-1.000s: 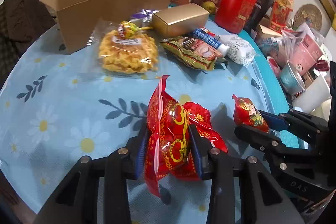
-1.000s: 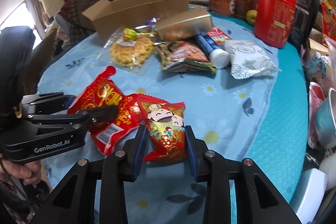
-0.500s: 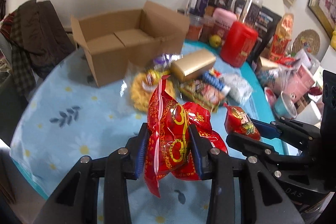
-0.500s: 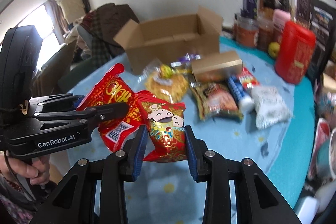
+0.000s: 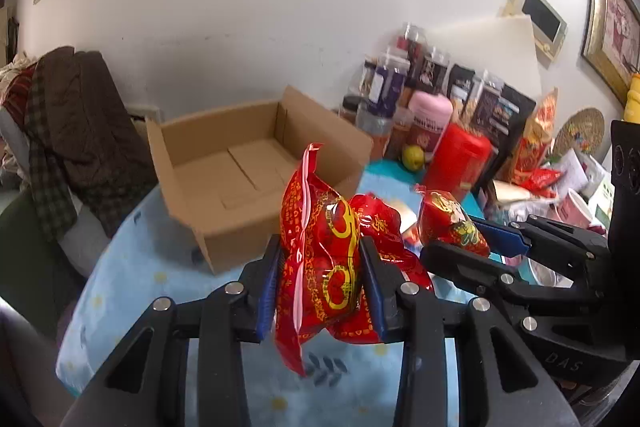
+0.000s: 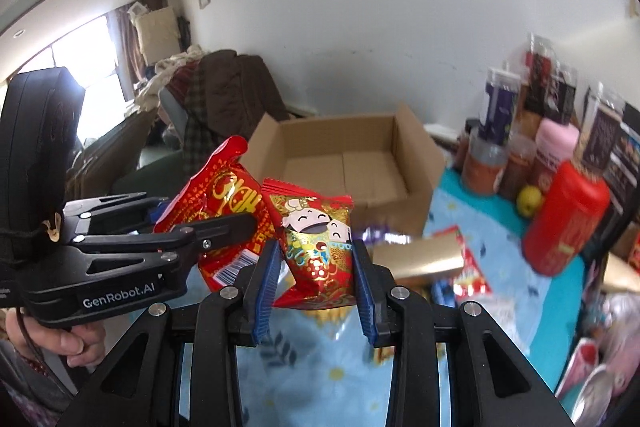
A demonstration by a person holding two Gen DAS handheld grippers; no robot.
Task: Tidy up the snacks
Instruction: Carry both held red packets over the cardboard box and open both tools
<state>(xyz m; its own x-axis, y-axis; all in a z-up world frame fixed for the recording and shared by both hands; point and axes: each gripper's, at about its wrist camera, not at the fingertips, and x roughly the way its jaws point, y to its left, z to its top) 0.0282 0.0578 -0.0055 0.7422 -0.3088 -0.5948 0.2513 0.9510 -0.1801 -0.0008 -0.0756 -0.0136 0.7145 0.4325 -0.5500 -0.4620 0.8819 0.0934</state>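
Both packets now up off the table.
Your left gripper [image 5: 320,283] clamps red packet [image 5: 320,263], right gripper [image 6: 316,287] cartoon packet [image 6: 318,247]; box [image 5: 256,171] empty, drop 'em in nxt.

Two red snack packets [image 5: 320,259] [image 6: 320,247] aloft, claw-pinched.

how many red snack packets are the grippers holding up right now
2: a long red packet clamped in the left gripper, and a cartoon-figure packet clamped in the right gripper. More may lie hidden below.
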